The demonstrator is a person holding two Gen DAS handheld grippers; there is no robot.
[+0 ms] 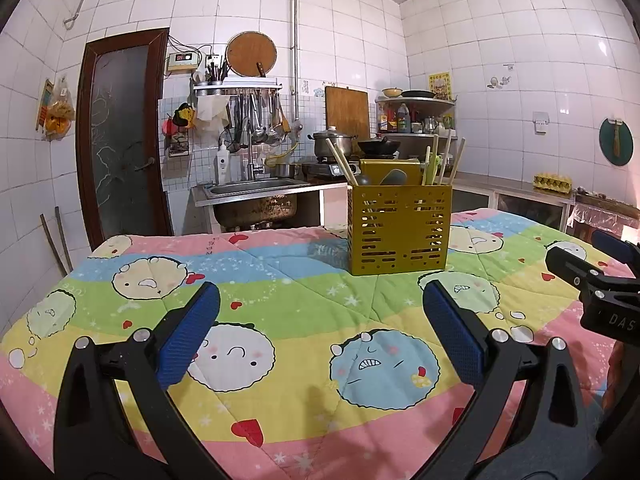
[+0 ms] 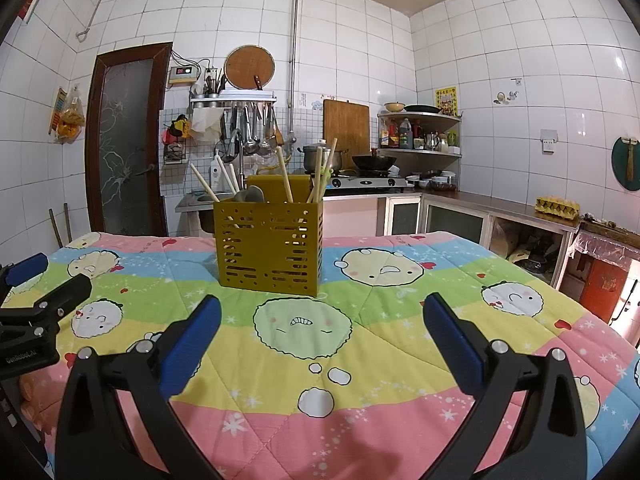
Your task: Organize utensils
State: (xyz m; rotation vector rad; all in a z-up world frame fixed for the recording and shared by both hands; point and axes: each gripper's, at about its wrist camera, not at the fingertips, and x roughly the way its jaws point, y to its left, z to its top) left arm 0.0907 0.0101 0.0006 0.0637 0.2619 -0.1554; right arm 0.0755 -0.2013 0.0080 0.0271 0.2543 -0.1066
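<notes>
A mustard-yellow slotted utensil caddy [image 1: 399,229] [image 2: 269,248] stands upright on the cartoon quilt [image 1: 280,300] [image 2: 360,340]. Several pale chopsticks [image 1: 340,162] [image 2: 285,174], a green pair [image 1: 431,168] and grey spoons [image 1: 394,178] [image 2: 253,194] stick out of it. My left gripper [image 1: 320,300] hangs open above the quilt, short of the caddy, nothing between its blue pads [image 1: 188,340]. My right gripper [image 2: 322,312] is open too, empty, with the caddy ahead and slightly left. Each view shows the other gripper at its edge: the right gripper [image 1: 592,280] and the left gripper [image 2: 36,300].
The quilt covers a table whose far edge meets a kitchen: steel sink [image 1: 252,192], stove with wok [image 2: 374,162] and pot [image 1: 333,142], corner shelves with bottles [image 2: 416,134], a counter along the right wall [image 2: 500,210], a dark door [image 1: 120,140] at left.
</notes>
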